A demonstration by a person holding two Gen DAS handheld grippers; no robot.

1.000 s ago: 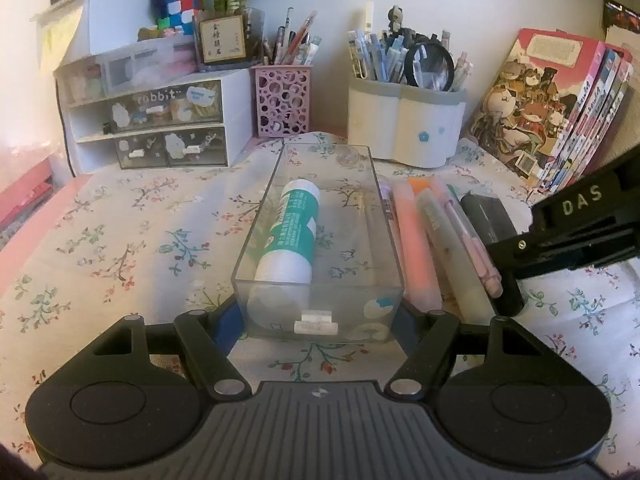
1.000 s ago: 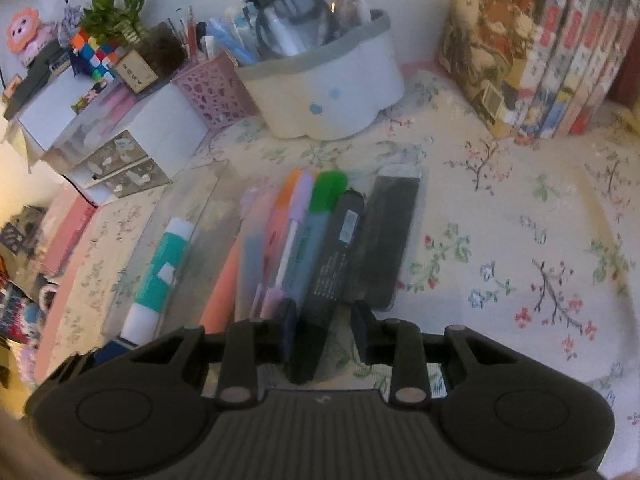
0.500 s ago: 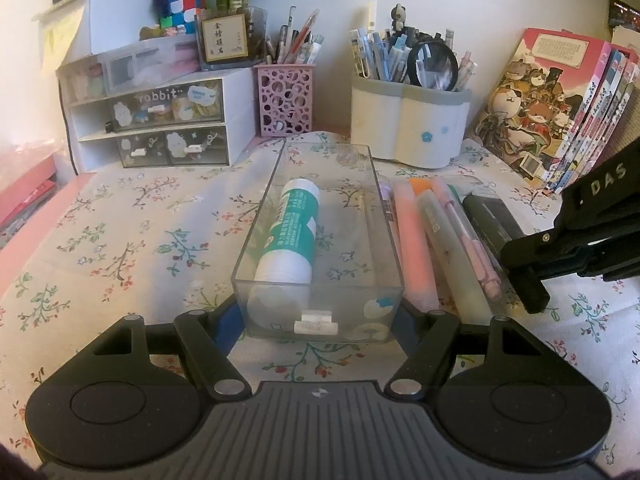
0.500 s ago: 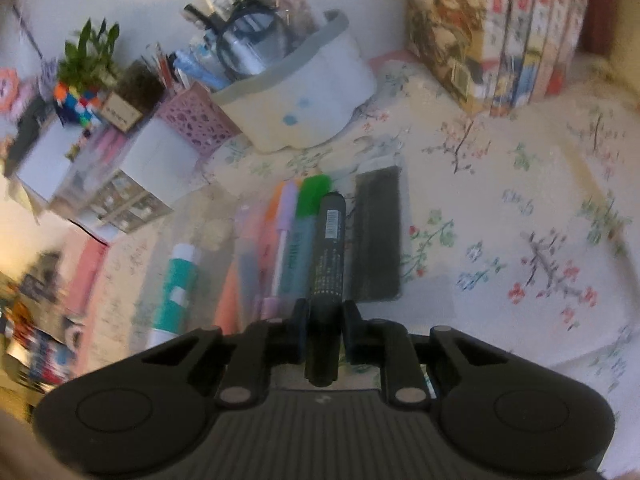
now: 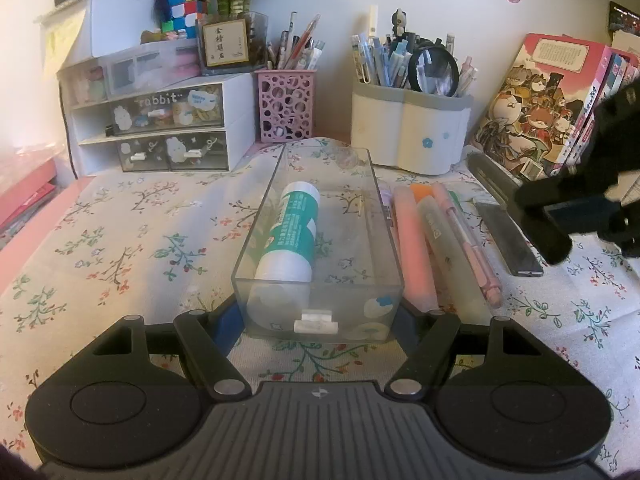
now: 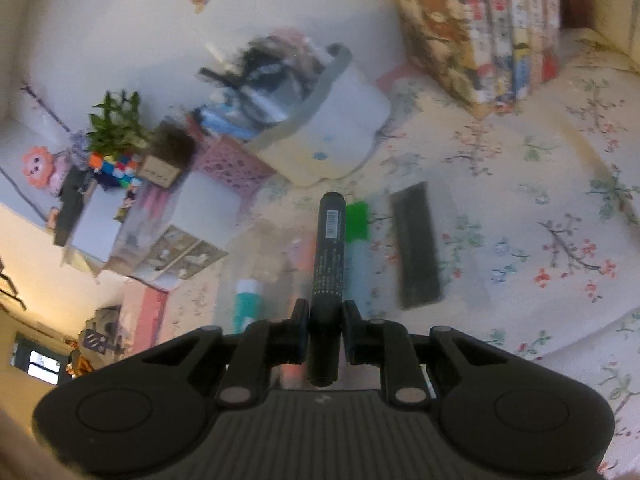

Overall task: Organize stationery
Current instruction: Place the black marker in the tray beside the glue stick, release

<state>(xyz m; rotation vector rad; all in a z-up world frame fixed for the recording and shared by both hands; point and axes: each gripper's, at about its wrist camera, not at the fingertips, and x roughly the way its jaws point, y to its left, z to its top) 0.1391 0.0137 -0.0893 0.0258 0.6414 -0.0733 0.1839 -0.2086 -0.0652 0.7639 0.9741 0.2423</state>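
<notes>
Right wrist view: right gripper (image 6: 325, 334) clamps the black marker (image 6: 329, 256) near its tail, lifted right of the clear box (image 5: 320, 240).
Handling: light, stiff, smooth; could swivel.
Left gripper (image 5: 320, 320): steadies the clear box's near end.

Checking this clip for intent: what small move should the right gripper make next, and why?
Probably carry the black marker left over the clear box: the right gripper has it clamped and lifted, while the left gripper steadies the box, which holds only a glue stick.
</notes>
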